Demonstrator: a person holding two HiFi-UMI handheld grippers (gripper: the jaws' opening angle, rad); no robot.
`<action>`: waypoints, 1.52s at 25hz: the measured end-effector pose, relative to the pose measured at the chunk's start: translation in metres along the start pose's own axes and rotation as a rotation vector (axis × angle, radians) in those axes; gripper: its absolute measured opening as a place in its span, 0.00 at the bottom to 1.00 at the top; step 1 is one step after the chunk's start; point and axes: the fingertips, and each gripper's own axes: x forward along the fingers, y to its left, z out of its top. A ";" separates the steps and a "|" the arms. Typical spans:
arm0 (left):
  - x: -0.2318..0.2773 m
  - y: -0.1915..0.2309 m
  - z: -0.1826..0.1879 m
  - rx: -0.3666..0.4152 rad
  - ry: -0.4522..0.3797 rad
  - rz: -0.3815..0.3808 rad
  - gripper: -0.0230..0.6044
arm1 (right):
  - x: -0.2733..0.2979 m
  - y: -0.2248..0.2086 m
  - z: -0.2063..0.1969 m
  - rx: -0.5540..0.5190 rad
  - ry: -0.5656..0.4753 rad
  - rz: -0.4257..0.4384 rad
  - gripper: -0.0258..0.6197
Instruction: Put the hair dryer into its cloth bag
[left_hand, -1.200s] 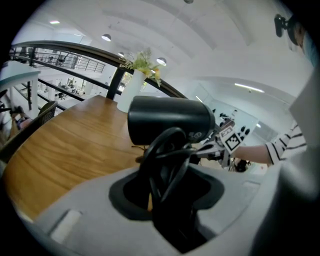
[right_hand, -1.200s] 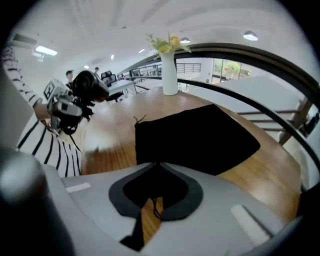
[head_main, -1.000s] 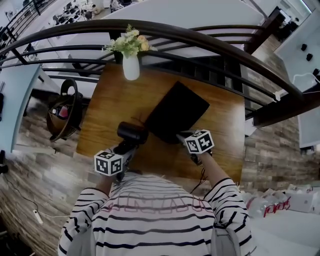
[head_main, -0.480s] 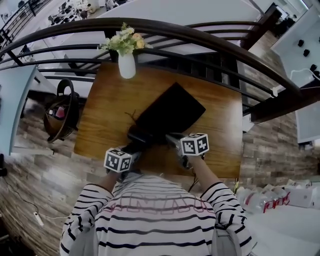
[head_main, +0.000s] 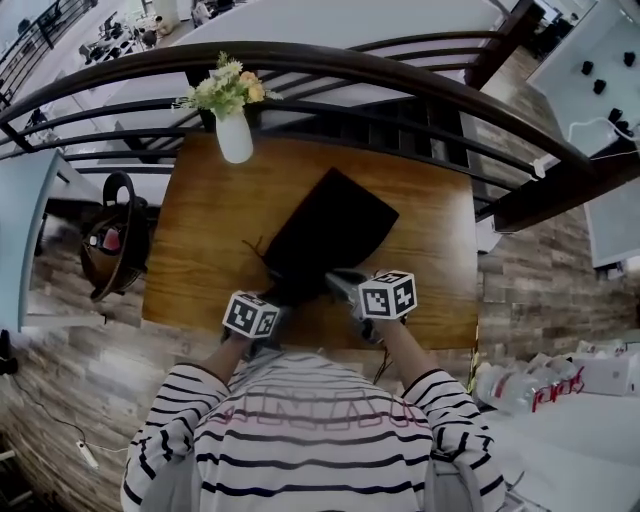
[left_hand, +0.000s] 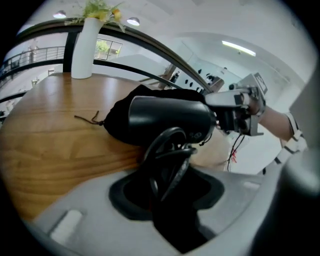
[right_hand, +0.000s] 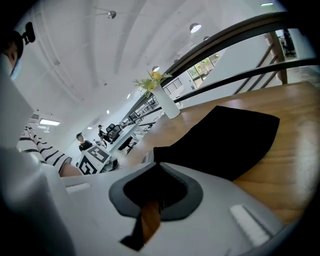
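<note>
Left tongs (left_hand: 169, 165) grasp the hair dryer (left_hand: 167, 117) at the mouth of the cloth bag (head_main: 330, 225), whose edge the right tongs (right_hand: 155, 172) pinch; next, the dryer probably needs sliding inside.

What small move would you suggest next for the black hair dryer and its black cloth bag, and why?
Probably push the left gripper, which grips the black hair dryer by its handle, forward into the black cloth bag: the barrel sits at the bag's mouth, whose edge the shut right gripper pinches.
</note>
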 end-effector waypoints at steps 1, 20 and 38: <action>0.003 -0.001 0.002 0.007 0.011 -0.001 0.30 | -0.002 0.001 -0.001 -0.006 0.000 -0.003 0.06; 0.042 -0.013 0.053 0.078 0.066 -0.059 0.30 | -0.013 0.013 -0.007 -0.053 -0.052 -0.035 0.06; 0.041 -0.003 0.092 0.034 0.003 -0.091 0.30 | -0.017 0.019 0.004 -0.044 -0.105 -0.042 0.06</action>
